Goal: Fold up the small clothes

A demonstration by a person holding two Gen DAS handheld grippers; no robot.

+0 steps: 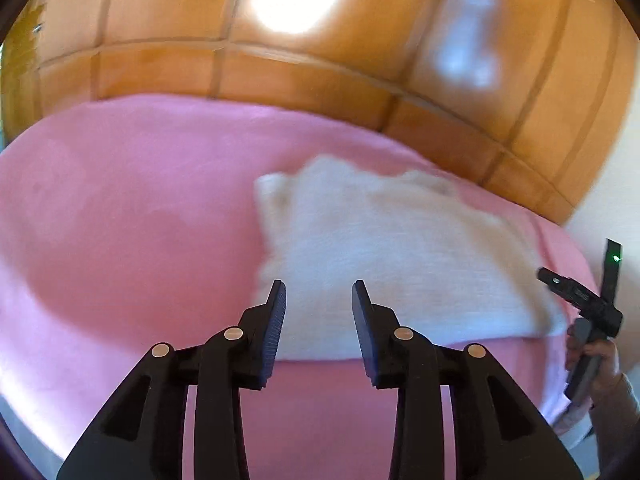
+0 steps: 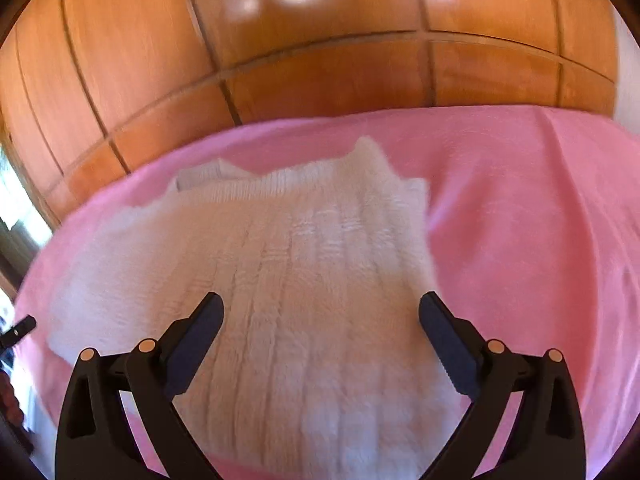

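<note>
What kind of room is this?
Probably a bedroom: a pink fleece bedspread covers what looks like a bed, glossy panelled wooden wardrobe doors stand behind it, and a white knitted sweater lies on top.

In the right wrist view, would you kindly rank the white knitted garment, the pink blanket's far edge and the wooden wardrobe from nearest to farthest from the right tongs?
1. White knitted garment: directly below and ahead of the open right tongs, lying flat.
2. Far edge of the pink blanket: beyond the garment, towards the top of the view.
3. Wooden wardrobe: behind the blanket, filling the background.
</note>
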